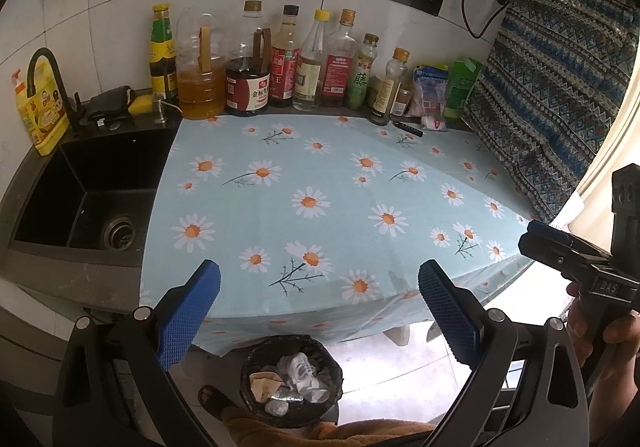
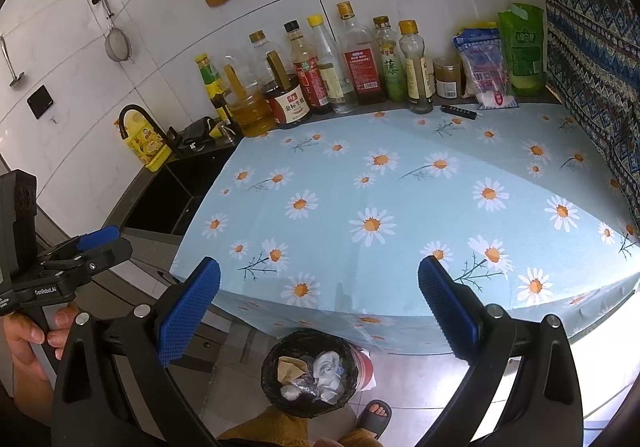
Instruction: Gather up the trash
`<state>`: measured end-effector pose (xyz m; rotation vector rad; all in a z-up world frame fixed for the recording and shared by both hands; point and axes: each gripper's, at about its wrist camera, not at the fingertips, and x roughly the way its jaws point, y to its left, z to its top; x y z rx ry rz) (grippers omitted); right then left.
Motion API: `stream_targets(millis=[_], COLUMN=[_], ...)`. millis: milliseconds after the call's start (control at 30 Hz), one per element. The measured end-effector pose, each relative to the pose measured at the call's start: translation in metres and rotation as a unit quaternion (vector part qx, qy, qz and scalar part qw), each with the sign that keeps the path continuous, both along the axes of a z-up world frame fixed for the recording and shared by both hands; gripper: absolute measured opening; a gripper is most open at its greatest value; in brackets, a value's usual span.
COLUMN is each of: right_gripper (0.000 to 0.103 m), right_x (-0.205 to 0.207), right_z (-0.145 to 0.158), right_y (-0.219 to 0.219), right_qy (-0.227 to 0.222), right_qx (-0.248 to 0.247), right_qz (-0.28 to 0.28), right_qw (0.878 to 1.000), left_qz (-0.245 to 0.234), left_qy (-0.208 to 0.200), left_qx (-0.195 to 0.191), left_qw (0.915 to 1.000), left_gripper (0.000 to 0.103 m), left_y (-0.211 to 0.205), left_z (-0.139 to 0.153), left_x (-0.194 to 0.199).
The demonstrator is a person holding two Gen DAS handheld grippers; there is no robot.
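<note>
A black-lined trash bin point(image 1: 291, 381) stands on the floor below the counter's front edge, holding crumpled white paper, a brown paper piece and foil; it also shows in the right wrist view point(image 2: 314, 371). My left gripper point(image 1: 319, 311) is open and empty, held above the bin at the counter edge. My right gripper point(image 2: 319, 311) is open and empty, also above the bin. In the left wrist view the right gripper point(image 1: 536, 237) shows at the right edge. In the right wrist view the left gripper point(image 2: 108, 241) shows at the left edge. The daisy tablecloth point(image 1: 320, 187) carries no loose trash.
A row of sauce and oil bottles point(image 1: 256, 63) and food bags point(image 2: 520, 51) line the back wall. A black sink point(image 1: 80, 191) with faucet lies left. A small dark pen-like object point(image 2: 460, 111) lies near the bottles. Patterned fabric point(image 1: 552, 95) hangs at right.
</note>
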<state>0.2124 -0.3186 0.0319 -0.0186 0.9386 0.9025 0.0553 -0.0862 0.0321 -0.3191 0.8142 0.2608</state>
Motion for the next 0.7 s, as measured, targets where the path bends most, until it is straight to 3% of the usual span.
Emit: stream_targets(millis=[700], right_gripper=[0.098], right_x=[-0.0007], right_z=[-0.0010], right_y=[-0.0004], right_qy=[-0.002], right_qx=[-0.002], right_qz=[0.002], right_qw=[1.000], left_qz=[0.003], left_qy=[-0.006], left_qx=[-0.010], left_qw=[0.9999], left_gripper=[0.096], left_y=[0.0009], left_z=[-0.0026], left_x=[-0.0050])
